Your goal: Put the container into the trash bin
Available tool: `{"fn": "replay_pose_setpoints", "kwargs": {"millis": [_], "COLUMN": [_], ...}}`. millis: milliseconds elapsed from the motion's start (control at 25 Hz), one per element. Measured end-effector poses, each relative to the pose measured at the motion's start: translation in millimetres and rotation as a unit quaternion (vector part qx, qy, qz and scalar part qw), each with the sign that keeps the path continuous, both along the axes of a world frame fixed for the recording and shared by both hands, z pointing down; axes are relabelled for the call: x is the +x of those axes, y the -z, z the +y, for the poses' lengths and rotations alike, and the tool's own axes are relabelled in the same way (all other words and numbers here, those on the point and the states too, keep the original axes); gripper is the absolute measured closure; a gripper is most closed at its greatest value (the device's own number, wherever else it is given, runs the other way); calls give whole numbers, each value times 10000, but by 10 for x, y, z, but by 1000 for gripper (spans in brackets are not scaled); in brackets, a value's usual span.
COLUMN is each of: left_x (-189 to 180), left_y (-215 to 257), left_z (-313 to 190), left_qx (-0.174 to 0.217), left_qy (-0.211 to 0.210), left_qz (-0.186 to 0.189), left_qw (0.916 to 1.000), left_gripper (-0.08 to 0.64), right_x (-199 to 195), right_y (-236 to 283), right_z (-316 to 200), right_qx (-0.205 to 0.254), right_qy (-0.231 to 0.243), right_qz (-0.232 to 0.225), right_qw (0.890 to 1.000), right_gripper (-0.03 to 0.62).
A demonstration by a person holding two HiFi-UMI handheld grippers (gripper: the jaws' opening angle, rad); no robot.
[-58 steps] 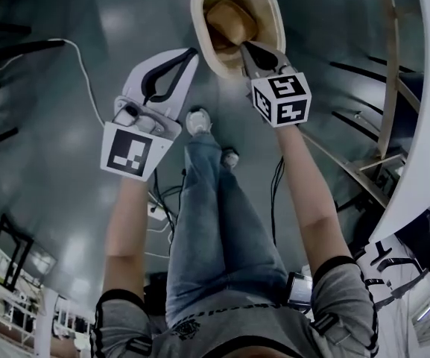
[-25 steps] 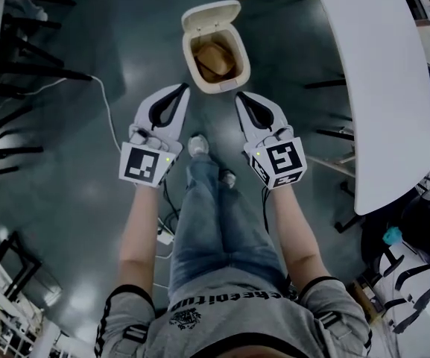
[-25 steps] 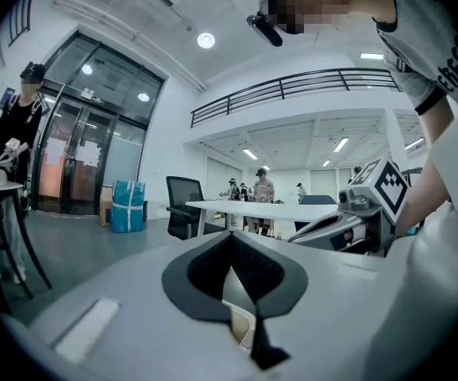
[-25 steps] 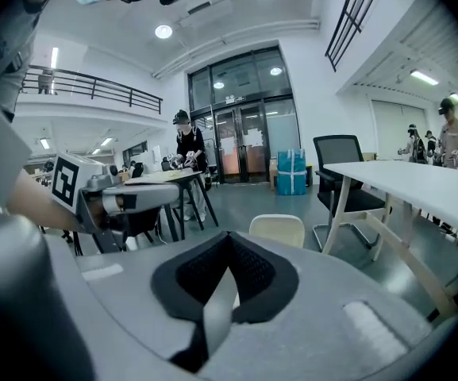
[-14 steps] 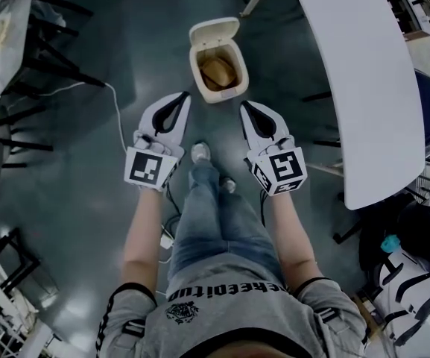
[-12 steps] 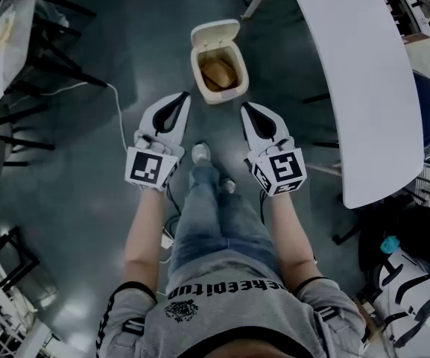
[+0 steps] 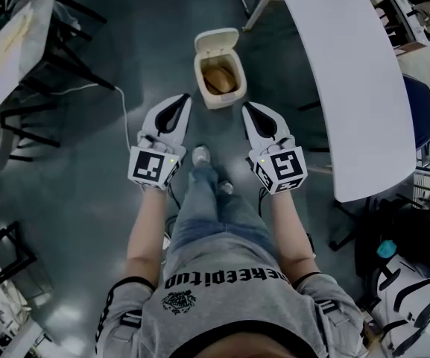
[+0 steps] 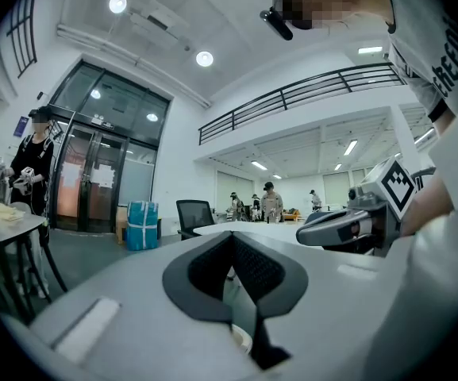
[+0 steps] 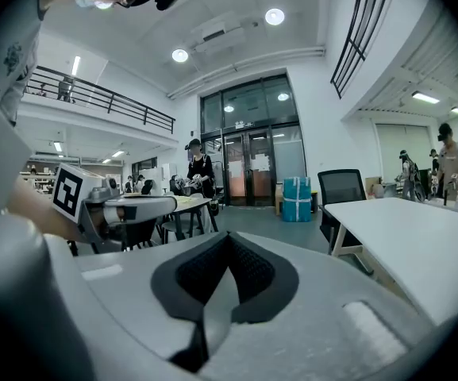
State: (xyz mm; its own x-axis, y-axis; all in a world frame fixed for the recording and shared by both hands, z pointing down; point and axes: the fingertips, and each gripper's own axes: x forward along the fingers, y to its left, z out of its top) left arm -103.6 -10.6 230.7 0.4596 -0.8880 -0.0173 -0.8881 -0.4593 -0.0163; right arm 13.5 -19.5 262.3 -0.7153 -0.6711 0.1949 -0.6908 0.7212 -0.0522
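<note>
L gripper [image 7: 179, 100] & R gripper [image 7: 249, 108] both pressed together, empty; container [image 7: 218, 79] lies in trash bin [image 7: 200, 71] just ahead, so back off w/o clipping rim.

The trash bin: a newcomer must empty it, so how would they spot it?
Find the long white table on the right of the head view; the trash bin stands on the dark floor just left of it, ahead of the person's shoes. It is the only small cream box there, lid flipped open, with a brown container inside.
</note>
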Motion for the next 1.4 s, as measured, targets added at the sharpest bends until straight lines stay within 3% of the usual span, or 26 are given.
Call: {"fn": "replay_pose_setpoints", "kwargs": {"millis": [760,1400], "left_x": [226,255], "left_y": [473,581], "left_z": [386,548], "left_qx": [236,280], "left_qy": [63,134], "left_qz": [3,50], "left_qw": [9997,9995], "left_gripper": [548,548], "right_x": [167,285], "right_y": [597,738], "right_z": [326,487], "right_qx": [485,657], "right_qy": [18,-90], "right_qz": [-232,-394], "right_qw": [9985,9970], "right_gripper": [591,591]}}
